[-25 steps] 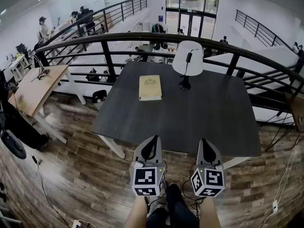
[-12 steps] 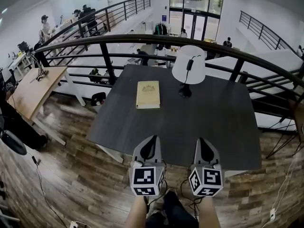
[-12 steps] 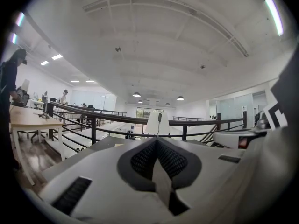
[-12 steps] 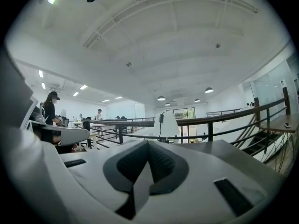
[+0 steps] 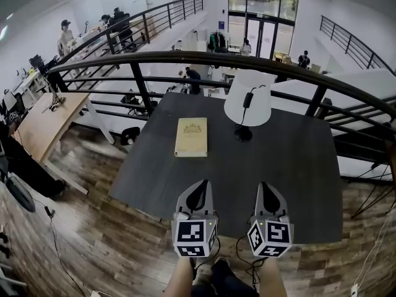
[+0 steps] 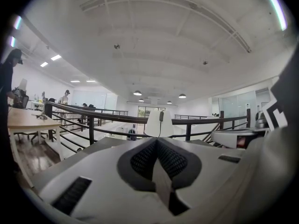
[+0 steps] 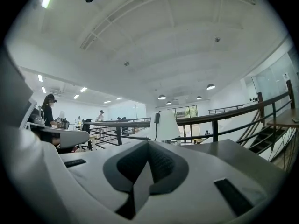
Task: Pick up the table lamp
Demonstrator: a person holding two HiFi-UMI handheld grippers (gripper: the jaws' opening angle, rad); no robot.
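A table lamp [image 5: 247,107] with a white shade, a black cord switch and a small black base stands at the far middle-right of the dark table [image 5: 278,166]. Its shade shows straight ahead in the left gripper view [image 6: 158,123] and in the right gripper view [image 7: 165,126]. My left gripper [image 5: 198,193] and right gripper [image 5: 267,197] hover side by side over the table's near edge, both shut and empty, well short of the lamp.
A tan book [image 5: 191,137] lies on the table left of the lamp. A black railing [image 5: 185,57] curves behind the table, above a lower floor. A wooden desk [image 5: 40,119] stands at the left. Cables lie on the wood floor [image 5: 93,240].
Both grippers have moved forward towards the table; the table, book and lamp now sit nearer and lower in the head view. Jaws stay shut.
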